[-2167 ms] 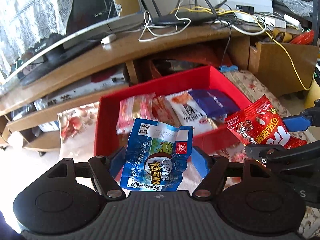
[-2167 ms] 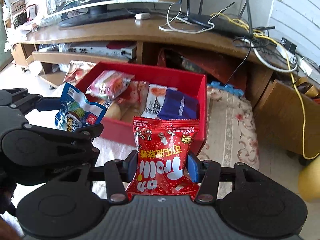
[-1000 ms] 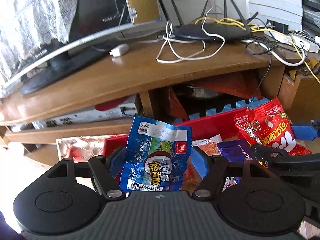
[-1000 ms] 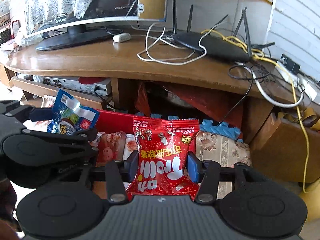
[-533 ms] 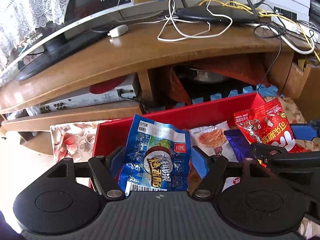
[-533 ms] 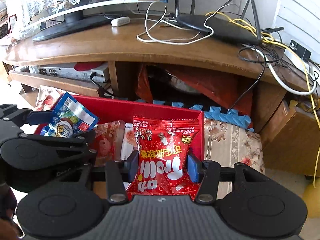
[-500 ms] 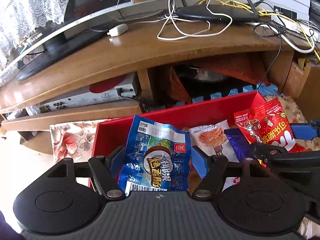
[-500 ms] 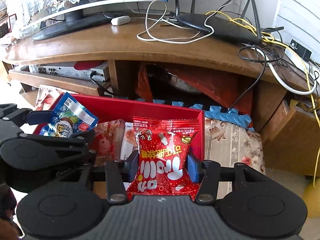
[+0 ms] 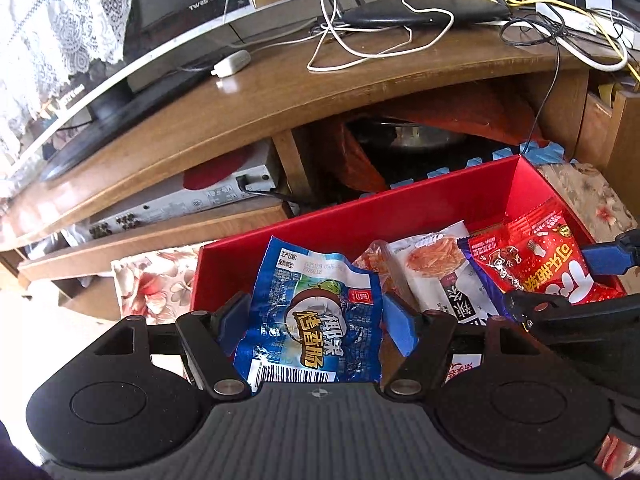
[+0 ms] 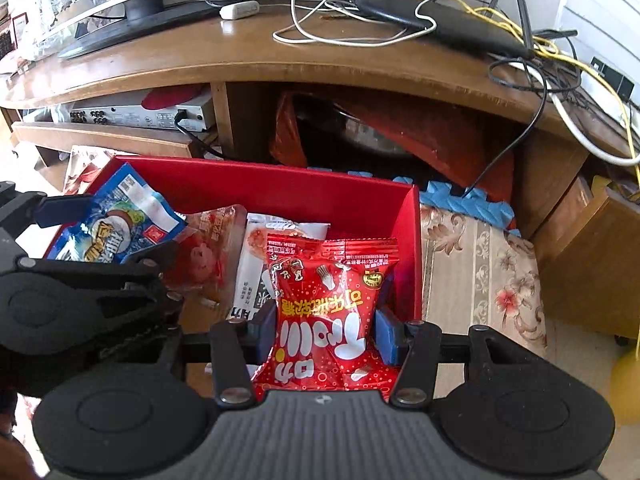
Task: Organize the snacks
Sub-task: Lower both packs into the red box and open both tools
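Room: a wooden TV stand (image 9: 280,92) with a monitor, a router (image 10: 444,20) and loose cables on top; a patterned floor mat (image 10: 480,264) lies in front of it.
Box: a red box (image 9: 400,208) sits on the mat, open at the top, already holding several packets, among them a white packet (image 9: 436,264) with an orange picture.
Left gripper: the left gripper (image 9: 316,320) hangs over the near left part of the box; its jaws pinch a blue snack bag (image 9: 316,312) by its side edges, the bag standing up between the blue pads.
Right gripper: the right gripper (image 10: 326,332) hangs over the right end of the box; its jaws pinch a red snack bag (image 10: 332,304), squeezing its middle into a waist.
Where the bags are: both are in the air above the box opening, side by side, neither resting on the packets below as far as I can tell.
Handling, blue bag: light, thin crinkly film, flat and floppy; likely slippery, so a grip across the body, clear of the sealed edges, looks safest.
Handling, red bag: light and puffy, soft under the pads; the contents may crush if pressed harder, so the present waist grip seems firm enough.
Step in hand: judging by the poses, lowering both bags into the box.
Next move calls for: free spots among the packets, then spreading the jaws low so the bags do not tip over the box wall.
Risk: the red bag hangs close to the right wall and could land on its rim.
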The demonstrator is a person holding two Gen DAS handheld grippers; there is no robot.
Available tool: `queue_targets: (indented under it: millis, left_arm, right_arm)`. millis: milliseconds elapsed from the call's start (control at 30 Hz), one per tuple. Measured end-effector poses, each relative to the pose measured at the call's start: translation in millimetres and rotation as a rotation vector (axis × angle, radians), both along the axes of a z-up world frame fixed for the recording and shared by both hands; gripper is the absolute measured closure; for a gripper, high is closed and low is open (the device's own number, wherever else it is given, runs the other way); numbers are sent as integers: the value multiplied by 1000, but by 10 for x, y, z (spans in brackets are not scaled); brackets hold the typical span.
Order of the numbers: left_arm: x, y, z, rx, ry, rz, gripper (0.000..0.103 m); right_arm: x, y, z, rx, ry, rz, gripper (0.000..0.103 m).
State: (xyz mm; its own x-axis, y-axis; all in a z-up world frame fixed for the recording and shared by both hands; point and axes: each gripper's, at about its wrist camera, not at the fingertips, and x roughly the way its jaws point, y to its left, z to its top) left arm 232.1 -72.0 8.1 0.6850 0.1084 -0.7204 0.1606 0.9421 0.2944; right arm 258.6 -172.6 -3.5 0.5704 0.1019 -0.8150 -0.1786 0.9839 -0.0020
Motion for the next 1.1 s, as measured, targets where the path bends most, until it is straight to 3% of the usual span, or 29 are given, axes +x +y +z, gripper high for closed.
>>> queue_targets:
  millis: [400, 600, 1100]
  left_arm:
    - [-55, 25, 41, -7, 0, 9, 25]
    - [-140, -26, 89, 45, -44, -5, 23]
    - [-289, 78, 225, -14, -45, 15, 10]
  right_arm:
    - [-43, 4, 28, -7, -8, -4, 54]
    - [-89, 14, 89, -26, -32, -10, 53]
    - [-260, -129, 259, 24, -62, -51, 50]
